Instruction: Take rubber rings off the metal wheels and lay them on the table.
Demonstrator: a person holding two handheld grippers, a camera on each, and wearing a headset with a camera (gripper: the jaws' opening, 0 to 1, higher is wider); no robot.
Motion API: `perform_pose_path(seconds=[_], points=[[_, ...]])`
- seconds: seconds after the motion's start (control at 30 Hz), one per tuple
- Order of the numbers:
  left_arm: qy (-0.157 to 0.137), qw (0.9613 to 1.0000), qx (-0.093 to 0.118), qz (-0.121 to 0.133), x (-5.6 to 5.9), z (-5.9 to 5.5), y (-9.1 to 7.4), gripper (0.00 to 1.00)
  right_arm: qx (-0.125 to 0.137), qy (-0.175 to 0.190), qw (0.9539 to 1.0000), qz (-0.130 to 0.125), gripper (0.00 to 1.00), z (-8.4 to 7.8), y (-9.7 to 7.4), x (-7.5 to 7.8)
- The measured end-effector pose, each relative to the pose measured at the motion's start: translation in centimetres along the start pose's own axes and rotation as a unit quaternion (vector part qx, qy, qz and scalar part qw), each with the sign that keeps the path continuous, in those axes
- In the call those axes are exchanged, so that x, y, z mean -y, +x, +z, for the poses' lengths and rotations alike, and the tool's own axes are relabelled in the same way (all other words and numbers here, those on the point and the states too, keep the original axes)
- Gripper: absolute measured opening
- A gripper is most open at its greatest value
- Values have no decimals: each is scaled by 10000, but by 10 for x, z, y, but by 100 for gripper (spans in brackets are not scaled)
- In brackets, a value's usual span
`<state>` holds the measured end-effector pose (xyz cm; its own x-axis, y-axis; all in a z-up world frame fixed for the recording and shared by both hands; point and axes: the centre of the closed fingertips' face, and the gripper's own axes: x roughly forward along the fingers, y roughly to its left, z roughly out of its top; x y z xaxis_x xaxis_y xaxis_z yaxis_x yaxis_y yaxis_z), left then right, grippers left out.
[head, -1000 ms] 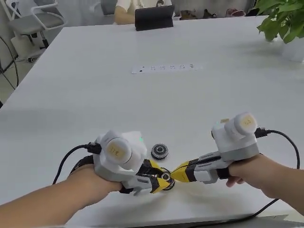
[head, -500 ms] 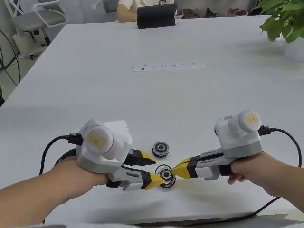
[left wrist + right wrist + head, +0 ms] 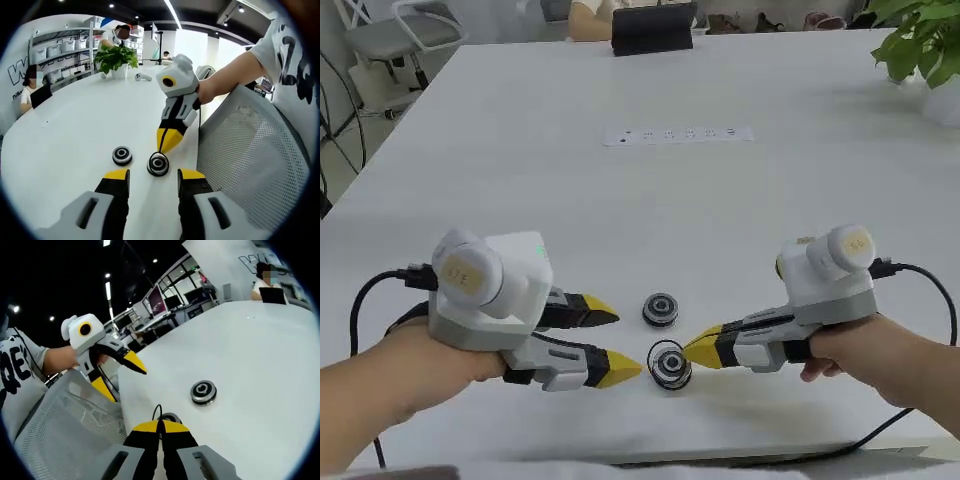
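My right gripper (image 3: 688,350): jaws pressed together, pinching thin rubber ring (image 3: 159,410) at near wheel (image 3: 671,368). My left gripper (image 3: 626,342): jaws spread, holding nothing, just beside. Second wheel (image 3: 660,309) on table (image 3: 670,200).

The table (image 3: 740,200) was plain white, like the power strip (image 3: 678,134) toward its far edge. The left gripper (image 3: 626,342) and the right gripper (image 3: 688,348) both had pale grey-white bodies, black jaws and yellow tips, with black cables (image 3: 923,288). The farther metal wheel (image 3: 660,309) and the nearer metal wheel (image 3: 672,370) were dark with silvery hubs. The rubber ring (image 3: 654,352) was thin and black. The plant (image 3: 920,40) at the far right corner was green.
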<state>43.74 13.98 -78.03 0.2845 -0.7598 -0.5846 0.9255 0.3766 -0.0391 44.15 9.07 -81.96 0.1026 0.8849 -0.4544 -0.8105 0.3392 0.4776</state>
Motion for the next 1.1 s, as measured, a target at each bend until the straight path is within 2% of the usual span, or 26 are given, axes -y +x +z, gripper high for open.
perform_pose_path(seconds=[0.57,1.1], points=[[-48,9998,74,170,-2,-7,-22,39,10,-49,10000,77,0,10,5,-13],[-172,9992,116,335,-8,-16,-36,46,-40,-126,9998,164,0,21,23,-17]])
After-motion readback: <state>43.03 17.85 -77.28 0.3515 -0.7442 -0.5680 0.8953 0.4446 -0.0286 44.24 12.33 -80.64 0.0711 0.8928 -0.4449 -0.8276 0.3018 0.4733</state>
